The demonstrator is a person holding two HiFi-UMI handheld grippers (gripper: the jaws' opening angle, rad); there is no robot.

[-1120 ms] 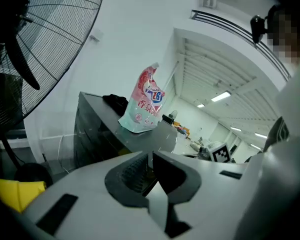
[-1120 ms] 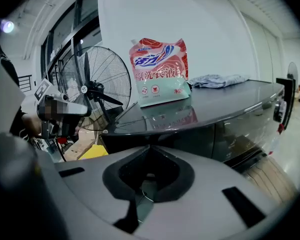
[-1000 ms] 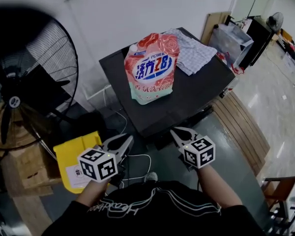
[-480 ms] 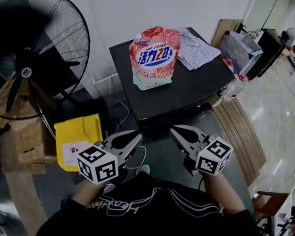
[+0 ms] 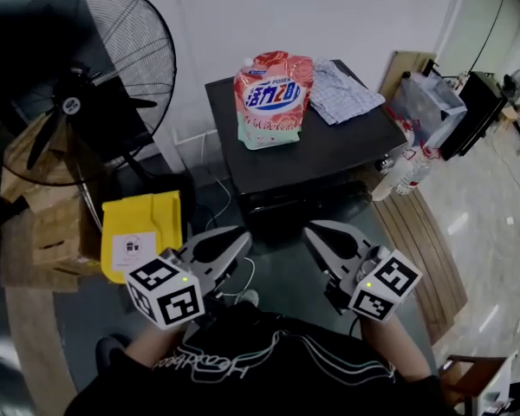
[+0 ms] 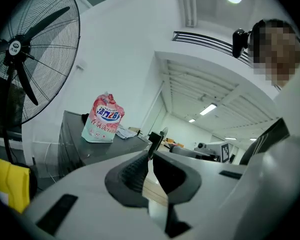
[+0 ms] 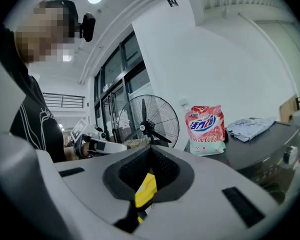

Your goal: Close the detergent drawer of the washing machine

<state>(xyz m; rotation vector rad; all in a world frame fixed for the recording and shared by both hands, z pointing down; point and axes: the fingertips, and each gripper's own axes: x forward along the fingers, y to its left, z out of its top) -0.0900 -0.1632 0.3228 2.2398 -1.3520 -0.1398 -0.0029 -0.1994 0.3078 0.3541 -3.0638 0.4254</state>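
Since the earlier frames, both grippers were found lower in the head view, and the washing machine (image 5: 329, 150) higher up and farther from them; more of the standing fan (image 5: 78, 102) was brought into view.

Head view: the left gripper (image 5: 241, 239) and the right gripper (image 5: 310, 230) were held side by side in front of the person's body, pointed toward the machine and well apart from it. Neither was in contact with anything. A pink detergent pouch (image 5: 273, 98) was seen standing on the dark top of the machine, with a checked cloth (image 5: 342, 89) lying just beside it. A yellow container (image 5: 139, 232) was noted on the floor to the left, below the fan. The machine's front was in shadow, and the detergent drawer could not be made out.

Left gripper view: the jaws were seen brought together at their tips, with nothing held between them. The pouch (image 6: 104, 118) and the machine top were recorded beyond them, the fan (image 6: 25, 49) at far left.

Right gripper view: the jaws were likewise closed tip to tip and empty; the yellow seen through the gap lay behind them. A round knob (image 7: 290, 155) was visible on the machine's front, at right.
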